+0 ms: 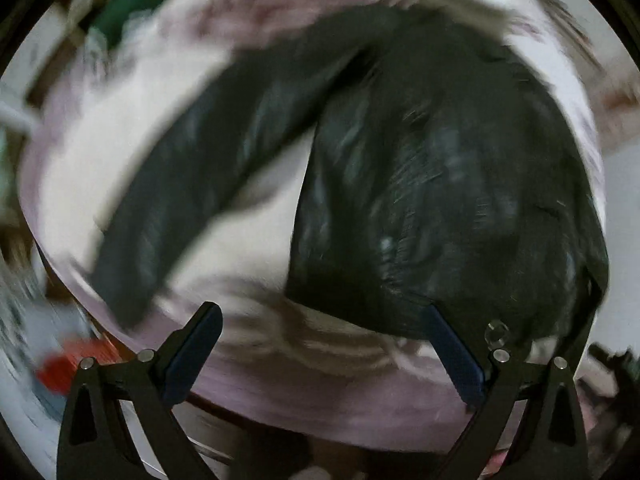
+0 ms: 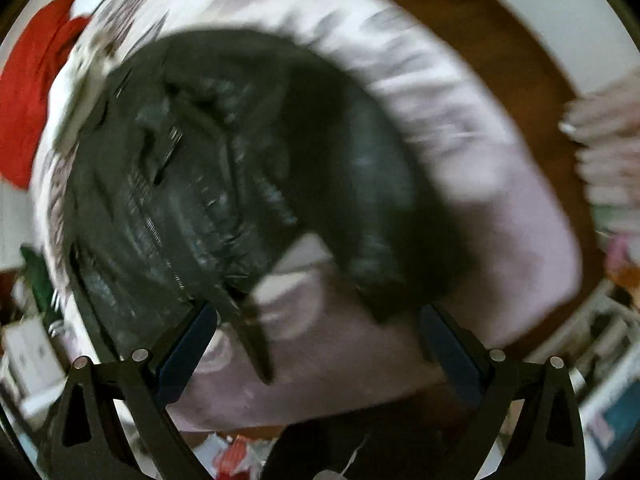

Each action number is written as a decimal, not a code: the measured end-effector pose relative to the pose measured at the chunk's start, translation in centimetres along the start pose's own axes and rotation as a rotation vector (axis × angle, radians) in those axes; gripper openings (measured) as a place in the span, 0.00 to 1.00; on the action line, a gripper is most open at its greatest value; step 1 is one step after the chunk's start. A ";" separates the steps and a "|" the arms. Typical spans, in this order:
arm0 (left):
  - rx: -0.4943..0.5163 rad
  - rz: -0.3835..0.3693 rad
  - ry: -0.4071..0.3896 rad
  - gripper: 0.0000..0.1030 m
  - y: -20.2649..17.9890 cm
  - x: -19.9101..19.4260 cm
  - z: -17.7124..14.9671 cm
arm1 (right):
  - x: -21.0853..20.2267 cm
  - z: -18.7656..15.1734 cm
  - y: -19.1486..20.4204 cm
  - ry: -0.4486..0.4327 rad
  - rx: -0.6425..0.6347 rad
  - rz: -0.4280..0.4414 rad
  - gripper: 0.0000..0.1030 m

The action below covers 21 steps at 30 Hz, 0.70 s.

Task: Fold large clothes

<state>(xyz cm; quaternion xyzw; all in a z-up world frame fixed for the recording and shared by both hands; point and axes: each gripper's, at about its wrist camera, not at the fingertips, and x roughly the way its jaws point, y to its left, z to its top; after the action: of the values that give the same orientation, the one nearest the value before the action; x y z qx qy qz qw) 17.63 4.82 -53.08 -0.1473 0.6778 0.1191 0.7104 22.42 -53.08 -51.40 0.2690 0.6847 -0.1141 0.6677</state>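
While both views are smeared with blur, a black jacket [image 1: 440,184] is lying spread over a bed dressed in a pale pink, patterned bedcover [image 1: 132,136]. Its cloth is looking shiny and crinkled, and one long sleeve [image 1: 208,168] is stretching away from the body toward the bed's edge in the left wrist view. Seen from the right wrist, the jacket [image 2: 208,184] is showing a line of zipper teeth down its front, and a dark strap or tail of it is trailing off the hem toward the camera, across the bedcover [image 2: 500,216].

Down at the near edge, the left hand-held gripper [image 1: 316,334] is standing with its jaws spread wide and nothing between them; its right finger is lying right at the jacket's hem, though I cannot tell whether it is touching. The right hand-held gripper [image 2: 316,332] is likewise gaping, its blue-padded fingers [image 2: 188,348] straddling the trailing strap without closing on it.

Farther out, a red cloth [image 2: 36,88] is lying beside the bed, a brown wooden floor [image 2: 492,48] is curving past the far side, and something green [image 1: 132,8] is showing beyond the bedcover.
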 end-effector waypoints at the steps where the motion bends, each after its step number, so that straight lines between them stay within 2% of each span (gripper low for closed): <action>1: -0.052 -0.018 0.037 1.00 0.9 1.8 0.0 | 1.6 0.4 0.5 0.015 -0.014 0.021 1.00; 2: -0.125 -0.048 0.071 0.99 2.1 3.9 -0.1 | 3.2 0.7 0.8 0.031 -0.023 0.036 1.00; 4: -0.213 -0.118 0.089 0.99 3.5 5.8 -0.3 | 5.9 1.9 0.5 0.047 -0.010 0.061 0.99; 6: -0.285 -0.168 0.062 0.98 4.6 7.4 -0.5 | 7.2 2.7 -0.1 0.027 0.023 0.096 0.99; 10: -0.278 -0.150 -0.024 0.95 3.9 8.0 -0.6 | 9.8 4.2 0.3 -0.019 0.014 0.154 1.00; 12: -0.251 -0.130 -0.089 0.74 3.2 7.1 -1.0 | 11.0 4.5 1.4 -0.035 -0.017 0.158 1.00; 13: -0.235 -0.141 -0.118 0.45 2.9 6.3 -1.4 | 11.4 4.4 2.1 -0.041 -0.033 0.151 0.99; 14: -0.215 -0.174 -0.136 0.23 2.5 5.6 -1.7 | 11.6 4.1 2.8 -0.049 -0.050 0.147 0.93; 15: -0.207 -0.181 -0.141 0.22 2.2 5.0 -2.1 | 11.4 3.8 3.3 -0.056 -0.064 0.147 0.80; 16: -0.208 -0.188 -0.149 0.17 2.2 4.5 -2.4 | 11.5 3.5 3.8 -0.064 -0.080 0.134 0.72; 17: -0.209 -0.208 -0.161 0.15 2.2 3.9 -3.0 | 11.6 3.2 4.2 -0.067 -0.090 0.115 0.58; 18: -0.209 -0.215 -0.164 0.15 2.4 3.7 -3.3 | 11.7 2.9 4.4 -0.073 -0.088 0.108 0.38; 19: -0.213 -0.232 -0.169 0.13 2.6 3.2 -3.7 | 11.8 2.7 4.3 -0.081 -0.074 0.087 0.29; 21: -0.220 -0.271 -0.180 0.12 3.5 2.4 -3.8 | 11.7 2.3 4.0 -0.085 -0.052 0.113 0.18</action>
<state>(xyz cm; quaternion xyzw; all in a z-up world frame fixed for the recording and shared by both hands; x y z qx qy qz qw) 12.95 6.59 -55.76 -0.3029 0.5684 0.1083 0.7573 26.86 -48.41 -62.24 0.2846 0.6423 -0.0696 0.7082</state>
